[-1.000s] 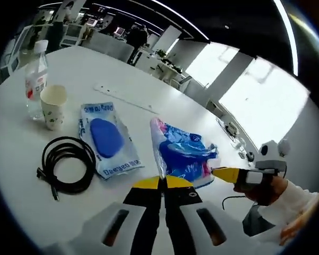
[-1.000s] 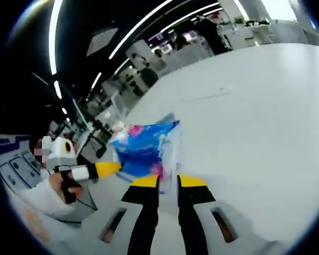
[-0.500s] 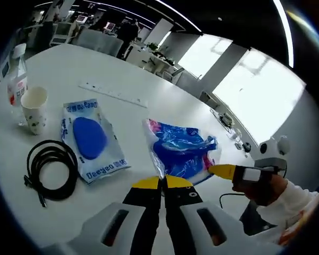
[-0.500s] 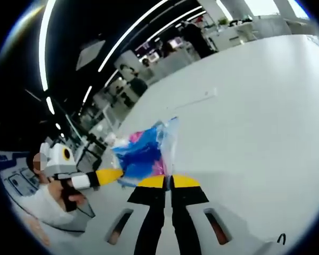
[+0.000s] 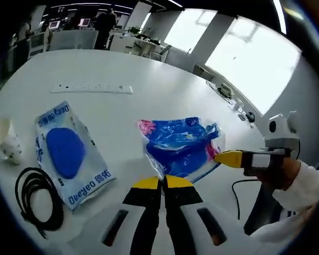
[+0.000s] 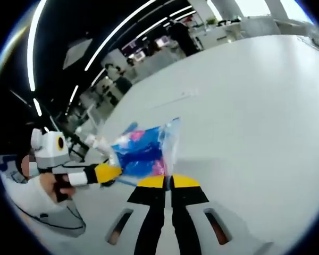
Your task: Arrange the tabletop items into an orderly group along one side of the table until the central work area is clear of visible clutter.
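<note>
Two grippers, left gripper point(image 5: 163, 182) and right gripper point(image 6: 168, 181), jaws pinching blue plastic bag point(image 5: 178, 143) edges.

The paper cup point(image 5: 4, 142) is cut off at the view's rim.

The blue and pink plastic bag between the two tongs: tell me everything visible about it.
The crinkled blue and pink plastic bag, glossy with clear film edges, is stretched between both tongs above the round white table. The left tongs pinch its near clear edge, jaws closed. The right tongs grip the opposite edge, jaws together. In the right gripper view it hangs wrinkled, with pink patches at its upper and lower corners. Its contents cannot be made out.
</note>
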Action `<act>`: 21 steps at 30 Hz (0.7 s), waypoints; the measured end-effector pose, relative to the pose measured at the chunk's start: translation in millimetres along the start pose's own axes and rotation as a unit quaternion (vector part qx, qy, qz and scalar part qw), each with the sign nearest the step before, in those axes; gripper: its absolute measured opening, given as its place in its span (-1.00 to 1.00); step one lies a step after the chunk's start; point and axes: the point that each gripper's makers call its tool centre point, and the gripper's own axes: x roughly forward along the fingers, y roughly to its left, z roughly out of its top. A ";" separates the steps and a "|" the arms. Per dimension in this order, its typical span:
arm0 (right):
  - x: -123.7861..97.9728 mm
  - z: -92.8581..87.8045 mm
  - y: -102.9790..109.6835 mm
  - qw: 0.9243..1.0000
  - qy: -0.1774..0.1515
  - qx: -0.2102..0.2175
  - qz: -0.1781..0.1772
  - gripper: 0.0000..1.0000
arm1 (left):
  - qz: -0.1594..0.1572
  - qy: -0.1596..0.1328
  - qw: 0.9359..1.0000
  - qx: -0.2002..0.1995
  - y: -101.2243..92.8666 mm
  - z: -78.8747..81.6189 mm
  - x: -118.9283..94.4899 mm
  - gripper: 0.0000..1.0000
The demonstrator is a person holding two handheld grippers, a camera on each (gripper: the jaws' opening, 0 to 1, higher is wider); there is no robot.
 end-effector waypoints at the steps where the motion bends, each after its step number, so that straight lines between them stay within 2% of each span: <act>1: 1.8 0.4 -7.8 1.000 0.004 -0.002 -0.006 -1.00 | -0.001 0.003 1.000 0.001 -1.1 1.1 3.8 -1.00; 9: 14.4 8.1 -41.4 1.000 0.015 -0.007 -0.026 -1.00 | -0.001 0.032 0.999 0.029 -7.1 6.8 36.1 -1.00; 14: 28.1 11.4 -51.7 0.999 0.030 -0.025 -0.032 -1.00 | 0.009 0.046 0.999 0.022 0.4 7.1 52.8 -1.00; 17: 40.2 9.6 -62.4 0.998 0.040 -0.029 -0.034 -1.00 | 0.015 0.057 0.998 0.021 5.7 4.3 61.4 -1.00; 21: 51.6 5.7 -66.8 0.998 0.047 -0.029 -0.039 -1.00 | 0.025 0.069 0.997 0.019 12.9 -0.1 69.3 -1.00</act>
